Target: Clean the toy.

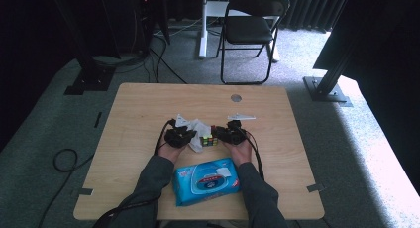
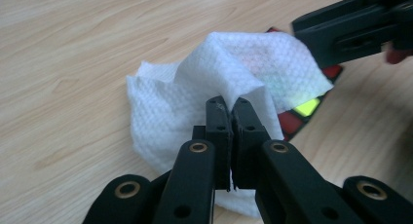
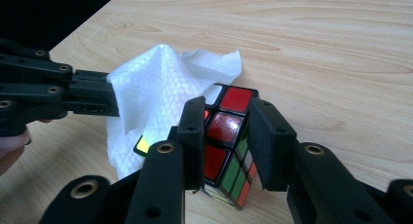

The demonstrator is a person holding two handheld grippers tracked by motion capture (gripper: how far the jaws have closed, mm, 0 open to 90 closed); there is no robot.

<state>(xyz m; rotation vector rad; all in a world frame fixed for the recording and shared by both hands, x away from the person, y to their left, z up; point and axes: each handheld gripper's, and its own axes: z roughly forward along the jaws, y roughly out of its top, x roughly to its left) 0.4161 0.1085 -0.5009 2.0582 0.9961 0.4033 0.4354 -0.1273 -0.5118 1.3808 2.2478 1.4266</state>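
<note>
At frame centre, our right gripper (image 3: 226, 136) clamps the rigid, slick Rubik's cube (image 3: 229, 146) by opposite faces. Our left gripper (image 2: 233, 119) pinches the limp, light wet wipe (image 2: 195, 102) by a fold, draped over the cube.

Wipes pack (image 1: 207, 181) between forearms.

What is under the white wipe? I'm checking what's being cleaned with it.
The wipe, pinched by the left gripper, drapes over part of a puzzle cube clamped in the right gripper. Red, green and yellow stickers show; the draped side is hidden.
</note>
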